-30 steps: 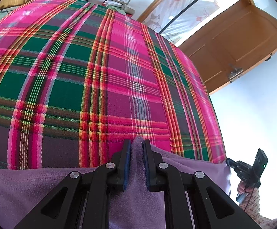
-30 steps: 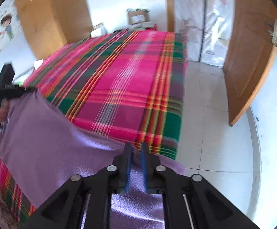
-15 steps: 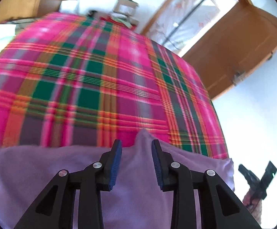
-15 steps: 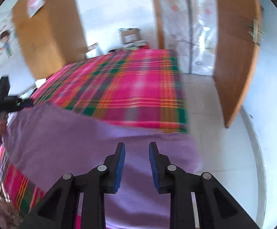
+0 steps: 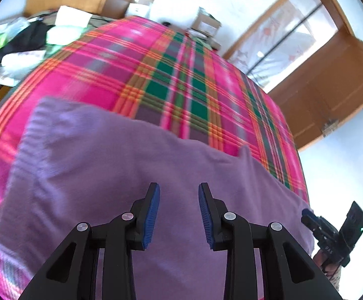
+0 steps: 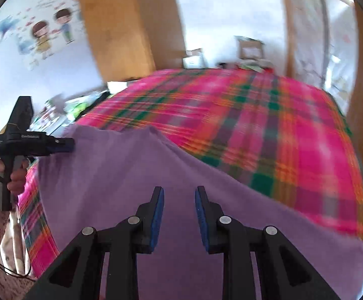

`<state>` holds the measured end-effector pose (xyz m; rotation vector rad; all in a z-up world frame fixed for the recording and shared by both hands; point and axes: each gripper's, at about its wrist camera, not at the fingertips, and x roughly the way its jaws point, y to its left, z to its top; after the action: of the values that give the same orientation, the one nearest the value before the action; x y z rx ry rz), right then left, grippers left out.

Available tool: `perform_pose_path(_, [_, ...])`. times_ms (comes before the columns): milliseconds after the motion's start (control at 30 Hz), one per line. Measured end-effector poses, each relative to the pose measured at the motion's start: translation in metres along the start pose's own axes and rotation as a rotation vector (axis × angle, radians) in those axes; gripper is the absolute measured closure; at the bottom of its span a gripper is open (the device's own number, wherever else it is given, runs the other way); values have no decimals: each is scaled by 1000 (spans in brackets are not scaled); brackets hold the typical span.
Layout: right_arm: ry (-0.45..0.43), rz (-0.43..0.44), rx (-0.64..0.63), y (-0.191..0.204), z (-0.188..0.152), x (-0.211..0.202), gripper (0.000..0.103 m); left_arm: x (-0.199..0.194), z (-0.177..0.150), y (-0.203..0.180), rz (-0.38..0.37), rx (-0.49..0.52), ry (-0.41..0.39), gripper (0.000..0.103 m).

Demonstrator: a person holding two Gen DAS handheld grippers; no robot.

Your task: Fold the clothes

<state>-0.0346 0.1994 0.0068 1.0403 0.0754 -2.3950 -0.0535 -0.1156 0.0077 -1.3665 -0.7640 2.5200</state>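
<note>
No legible text; only blurred white lettering on the left claw body.

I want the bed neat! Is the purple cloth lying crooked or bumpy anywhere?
A little. The purple cloth lies flat on the plaid bedspread, but its far edge runs slanted, and one small peak sticks up along that edge. Both grippers, left and right, are open and hold nothing.

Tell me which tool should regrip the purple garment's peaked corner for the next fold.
Probably the left tool: open, and the purple garment shows its peaked corner just ahead of it.
</note>
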Motion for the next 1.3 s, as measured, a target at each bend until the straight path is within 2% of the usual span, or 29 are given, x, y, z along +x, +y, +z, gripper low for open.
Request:
perform_pose_path(167, [40, 27, 8, 23, 31, 48, 77, -6, -3, 27, -10, -77, -12, 70])
perform_pose_path(233, [56, 33, 9, 28, 39, 65, 77, -6, -2, 31, -7, -73, -16, 70])
perform_pose_path(433, [121, -54, -19, 30, 44, 99, 79, -7, 5, 48, -23, -112, -44, 70])
perform_pose_path(467, [121, -68, -26, 30, 45, 99, 80, -8, 6, 51, -21, -119, -52, 70])
perform_pose_path(500, [126, -89, -38, 31, 46, 100, 85, -10, 7, 54, -20, -126, -59, 70])
perform_pose_path(567, [131, -126, -58, 32, 45, 98, 88, -13, 6, 58, -20, -129, -66, 70])
perform_pose_path(800, [135, -192, -55, 29, 40, 88, 87, -16, 6, 64, -49, -130, -68, 70])
perform_pose_path(900, [137, -228, -10, 17, 38, 84, 83, -19, 6, 68, -55, -137, -76, 70])
perform_pose_path(1033, [135, -246, 58, 11, 34, 73, 82, -24, 7, 73, -16, -141, -107, 70])
perform_pose_path(1133, [101, -283, 31, 25, 30, 58, 81, -37, 0, 76, -8, -156, -128, 70])
perform_pose_path(1300, [9, -182, -2, 57, 26, 29, 79, -68, -18, 85, 42, -190, -200, 70])
